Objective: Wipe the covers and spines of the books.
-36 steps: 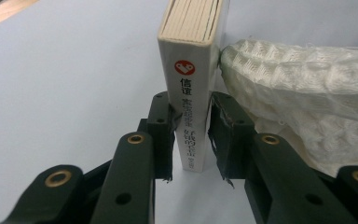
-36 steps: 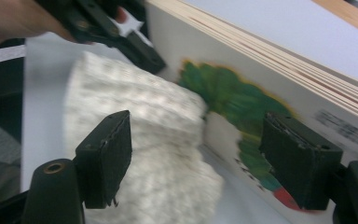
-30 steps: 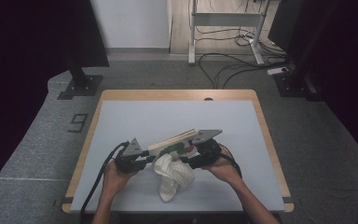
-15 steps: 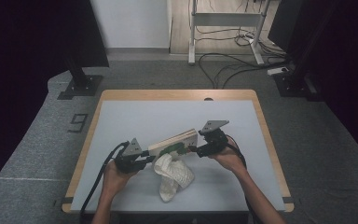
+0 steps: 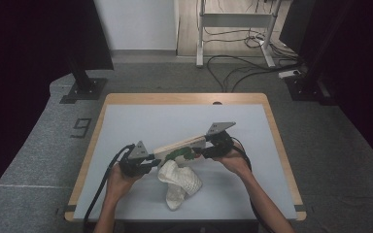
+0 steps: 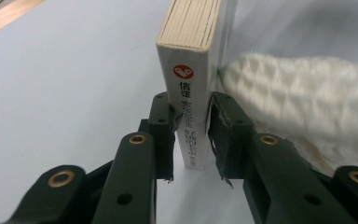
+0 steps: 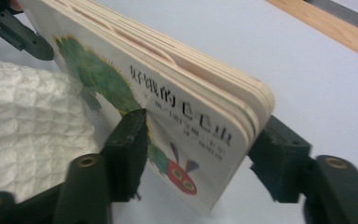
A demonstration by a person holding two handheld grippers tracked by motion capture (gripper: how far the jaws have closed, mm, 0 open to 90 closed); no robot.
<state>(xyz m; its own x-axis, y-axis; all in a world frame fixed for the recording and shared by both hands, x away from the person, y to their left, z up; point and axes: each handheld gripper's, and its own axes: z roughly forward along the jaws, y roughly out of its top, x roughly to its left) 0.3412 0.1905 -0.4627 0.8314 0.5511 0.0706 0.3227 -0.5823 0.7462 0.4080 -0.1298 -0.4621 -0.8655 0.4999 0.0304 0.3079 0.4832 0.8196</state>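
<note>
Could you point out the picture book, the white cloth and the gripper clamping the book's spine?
board book (image 7: 168,107), right gripper view, on its caterpillar cover.
white cloth (image 5: 179,182), high view, on its middle fold.
left gripper (image 6: 193,121), left gripper view, midway between its fingertips, shut on the spine.

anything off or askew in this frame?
One thing: the crumpled white knitted cloth lies bunched against the cover of the thick caterpillar board book, which stands on edge, slanted across the pale blue table. The left gripper clamps its spine; the right gripper, jaws just closing, straddles the far end. No damage or spill shows.
</note>
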